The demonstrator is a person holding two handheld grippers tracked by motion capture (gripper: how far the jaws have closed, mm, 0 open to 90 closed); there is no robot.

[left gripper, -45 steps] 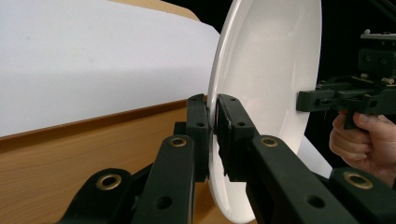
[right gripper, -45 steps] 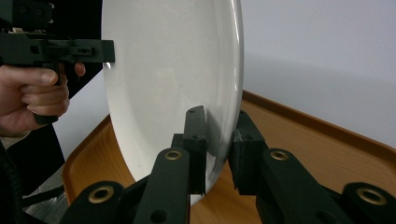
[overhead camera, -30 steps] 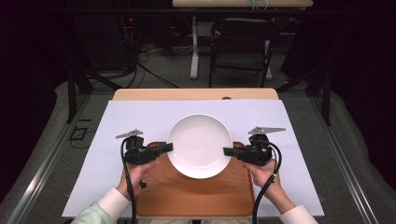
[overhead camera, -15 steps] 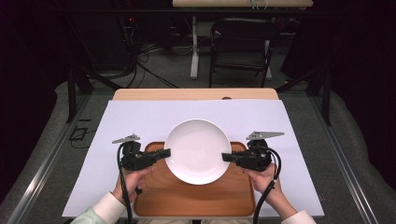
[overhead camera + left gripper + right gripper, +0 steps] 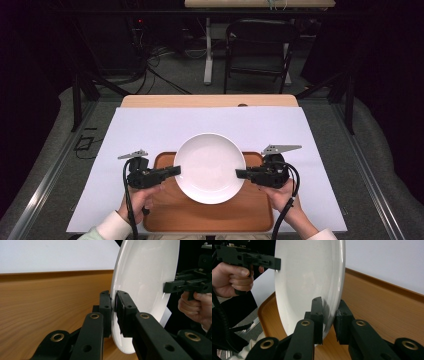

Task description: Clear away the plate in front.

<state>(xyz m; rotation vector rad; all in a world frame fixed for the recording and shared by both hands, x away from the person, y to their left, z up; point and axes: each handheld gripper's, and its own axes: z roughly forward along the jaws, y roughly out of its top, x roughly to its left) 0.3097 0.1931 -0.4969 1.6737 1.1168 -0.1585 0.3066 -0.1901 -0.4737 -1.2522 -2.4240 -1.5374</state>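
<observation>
Two grippers' fingers clenched on opposite rims of white plate, left gripper, right gripper, above wooden tray

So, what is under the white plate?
Under the round white ceramic plate, held at its rim by both grippers, lies the brown wooden tray. The tray's middle is covered by the plate.

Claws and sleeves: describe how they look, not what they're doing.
Both the left claw and right claw are black, with blocky jaws on linked bars with brass-coloured pivot rings. Each carries a grey three-cornered plate on top and trails a black cable. The person's sleeves are light-coloured.
</observation>
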